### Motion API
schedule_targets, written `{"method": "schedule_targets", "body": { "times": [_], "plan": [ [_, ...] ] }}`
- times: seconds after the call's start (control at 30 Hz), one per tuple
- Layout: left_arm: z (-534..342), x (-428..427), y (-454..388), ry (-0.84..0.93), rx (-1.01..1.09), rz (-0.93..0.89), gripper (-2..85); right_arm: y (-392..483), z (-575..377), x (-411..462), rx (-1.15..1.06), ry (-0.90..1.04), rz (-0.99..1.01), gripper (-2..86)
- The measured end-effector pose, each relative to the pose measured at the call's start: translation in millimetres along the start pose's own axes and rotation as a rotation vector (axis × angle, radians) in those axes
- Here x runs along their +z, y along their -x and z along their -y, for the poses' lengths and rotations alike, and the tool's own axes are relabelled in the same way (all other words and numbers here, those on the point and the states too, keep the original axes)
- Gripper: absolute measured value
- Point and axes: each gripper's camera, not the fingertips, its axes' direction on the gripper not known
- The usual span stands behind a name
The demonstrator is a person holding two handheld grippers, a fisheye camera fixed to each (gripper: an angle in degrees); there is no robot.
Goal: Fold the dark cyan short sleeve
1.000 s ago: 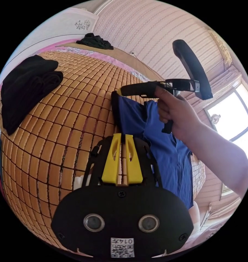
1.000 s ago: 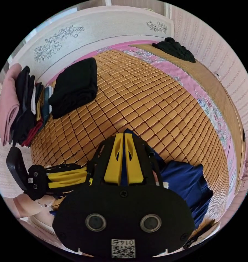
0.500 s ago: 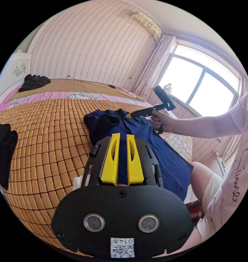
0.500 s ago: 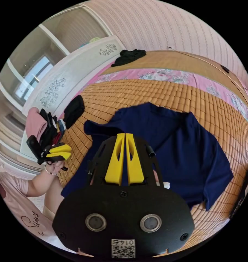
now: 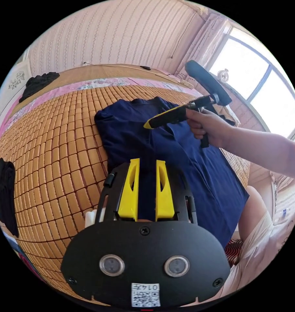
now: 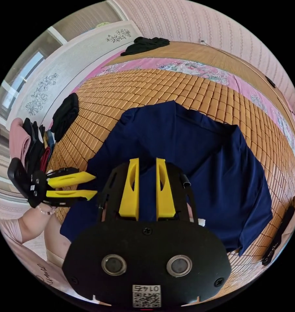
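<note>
A home bedroom: a bed [image 6: 199, 97] covered by a bamboo mat, a flower-painted headboard [image 6: 66, 74] at its edge, striped wallpaper [image 5: 114, 35], and a curtained window [image 5: 267, 91].

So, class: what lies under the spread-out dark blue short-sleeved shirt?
The dark blue short-sleeved shirt lies flat on the orange bamboo-tile mat, which shows on all sides except the near hem. The mat directly beneath it is covered.
</note>
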Motion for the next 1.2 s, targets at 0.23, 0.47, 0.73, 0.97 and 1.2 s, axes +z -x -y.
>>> {"method": "schedule_targets", "body": {
  "times": [0.23,0.47,0.73,0.97,1.2],
  "plan": [
    [5,-6,-16,-0.063,0.031,-0.043,7.8,-8,-17,-48,0.045,-0.164,0.114,0.5],
    [7,-17,-11,-0.08,0.06,0.062,7.5,-19,-23,-41,-0.059,0.003,-0.075,7.1],
    [48,17,-35,0.025,0.168,0.158,7.0,7,43,-14,-0.182,-0.038,-0.024,8.2],
    [65,38,-30,0.079,0.019,0.194,0.5,27,62,9,-0.26,-0.036,-0.139,-0.2],
    [72,45,-6,0.018,-0.223,0.118,3.7,30,74,18,-0.276,0.001,-0.152,0.6]
  ]
}}
